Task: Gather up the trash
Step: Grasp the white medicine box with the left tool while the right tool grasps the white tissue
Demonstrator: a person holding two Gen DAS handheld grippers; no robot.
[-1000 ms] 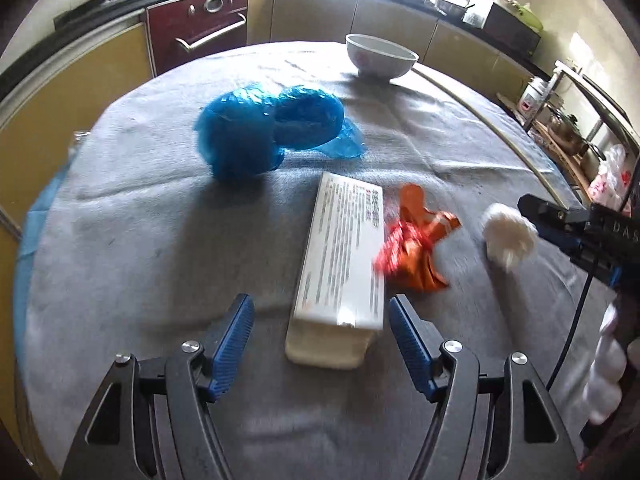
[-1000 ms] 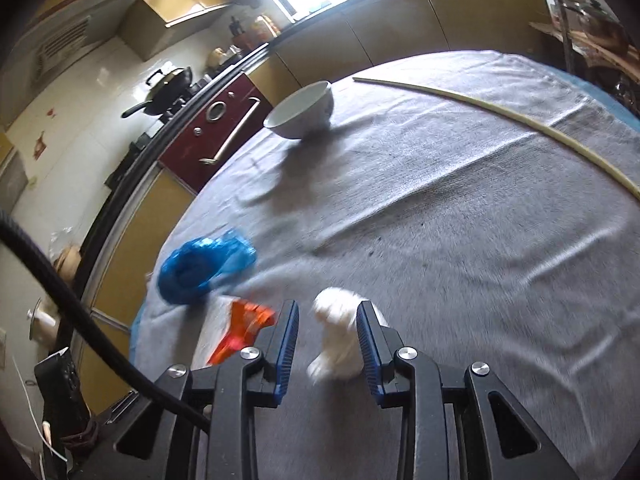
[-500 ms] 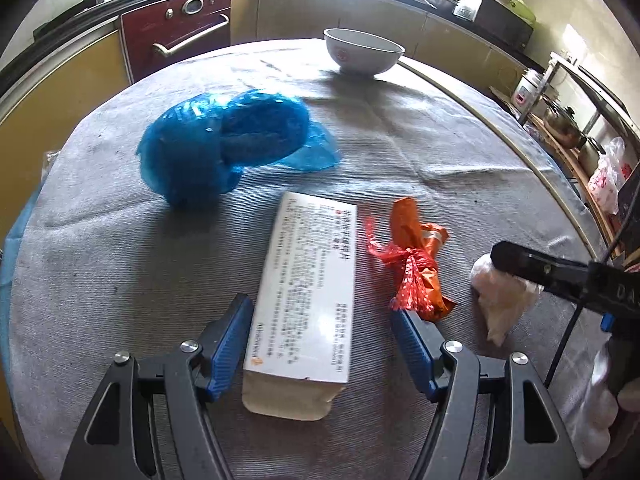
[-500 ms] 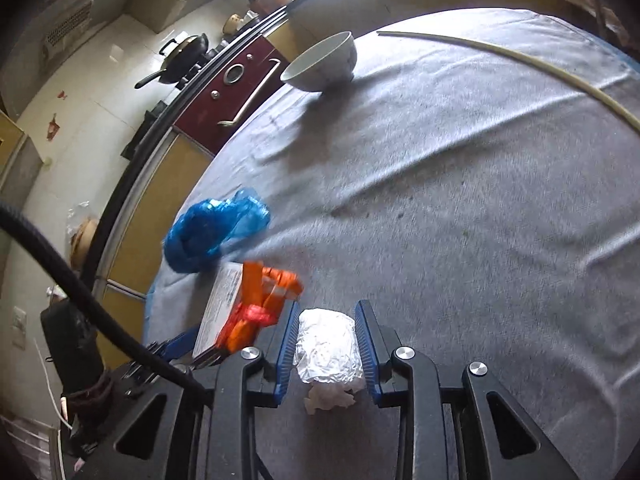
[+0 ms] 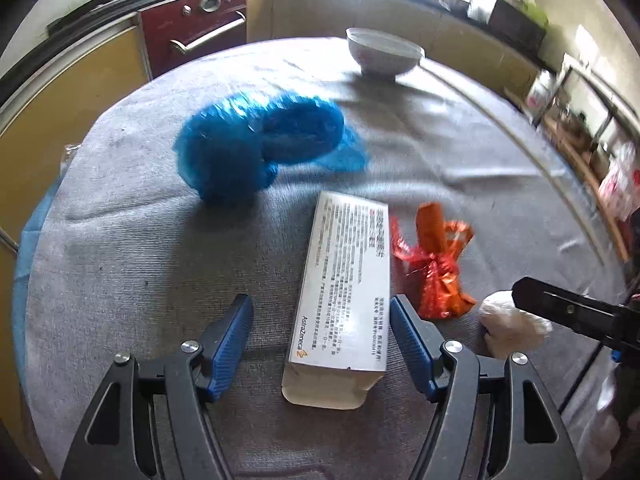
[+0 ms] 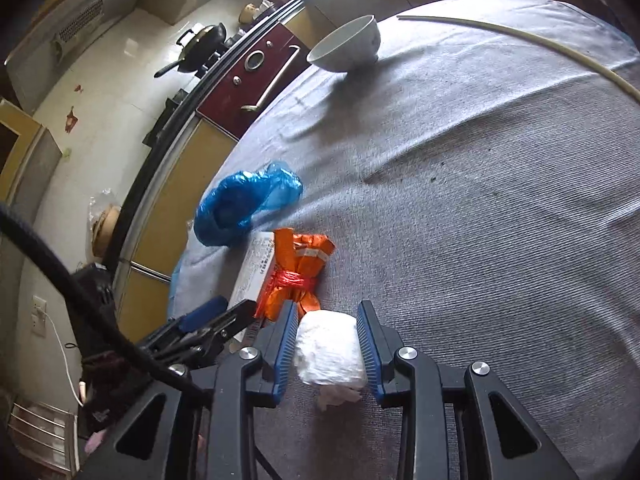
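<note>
- Your right gripper (image 6: 327, 346) is clamped narrow on the white paper wad (image 6: 330, 354), both blue pads pressing its sides; the wad sits low over the grey tablecloth (image 6: 500, 240), just beside the orange wrapper (image 6: 298, 270). Judge it as very light and soft: it will crush rather than slip, so you need no more squeeze, but a loose tail hangs below the pads and could tear off if it drags.
- Your left gripper (image 5: 322, 346) stands about half open, with the near end of the white medicine carton (image 5: 346, 284) lying between the pads. The right pad is very near the carton's long edge, the left pad well clear; I cannot tell whether either touches.
- The carton looks like thin card, probably empty or nearly so: light, fairly stiff along its length, easy to dent across its faces. Take it across the narrow width near the printed end, where the flap folds stiffen it, and centre it before closing.
- The orange wrapper, tied with red string, lies touching or just beside the carton's right edge. It looks crinkly and slick; the tied waist is the firmest place to pinch.
- The blue plastic bag (image 5: 256, 146) lies crumpled beyond the carton, nearer the white bowl (image 5: 382, 54). It is flimsy and shapeless, so pinch a thick bunched fold, not a single layer.
</note>
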